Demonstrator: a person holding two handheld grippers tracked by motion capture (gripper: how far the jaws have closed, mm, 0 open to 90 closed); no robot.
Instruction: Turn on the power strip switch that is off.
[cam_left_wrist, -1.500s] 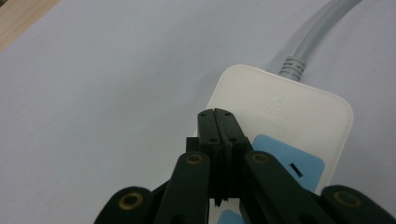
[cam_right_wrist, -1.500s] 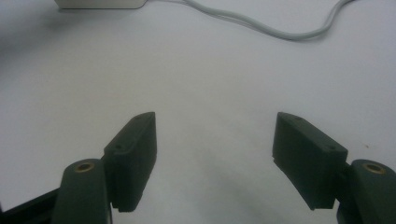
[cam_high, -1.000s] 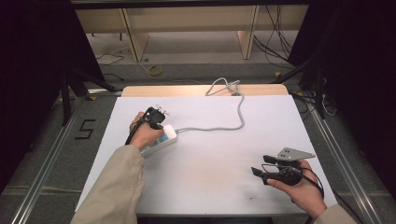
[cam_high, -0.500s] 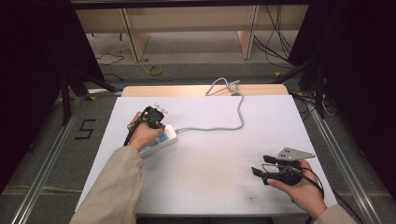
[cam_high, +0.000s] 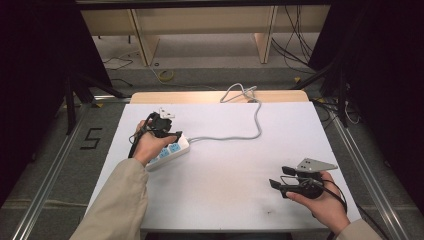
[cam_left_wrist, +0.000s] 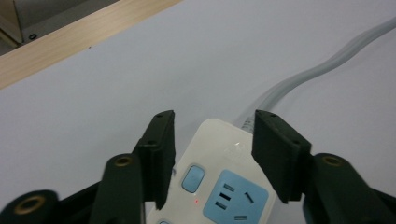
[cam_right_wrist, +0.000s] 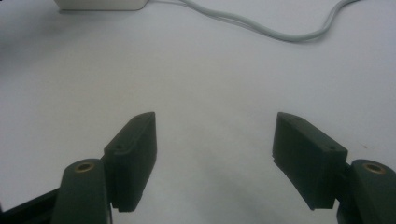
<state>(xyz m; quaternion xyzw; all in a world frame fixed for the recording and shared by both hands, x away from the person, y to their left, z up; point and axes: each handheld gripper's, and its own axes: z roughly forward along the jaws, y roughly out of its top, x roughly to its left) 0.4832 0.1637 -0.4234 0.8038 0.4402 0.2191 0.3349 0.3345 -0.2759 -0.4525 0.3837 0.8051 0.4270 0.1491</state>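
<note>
Though opened only about as wide as the thing straddled, no firm pinch to be read on the left tool (cam_left_wrist: 212, 135): one black jaw down each side of the cord end of the white power strip (cam_left_wrist: 229, 186), pads close against its edges, actual contact impossible to tell. Just inside the jaws, a grey switch button (cam_left_wrist: 193, 178) and a small red light (cam_left_wrist: 196, 201) beside a blue socket face. Beyond the tips, the grey cord (cam_left_wrist: 327, 60), running off over the white counter (cam_high: 225, 165) in a loose curve toward the far wooden edge. From the high view, the left hand (cam_high: 147, 145) over the strip, near the counter's left side. Hardly any shift from a second ago: same perch, same lie of strip and cord. Best taken as lining up over the strip's end, with the closing grip or a press on the switch not yet made. Well apart, toward the near right corner, the right tool (cam_right_wrist: 215, 149) gaping wide on nothing, parked as before in the right hand (cam_high: 325, 205).
</note>
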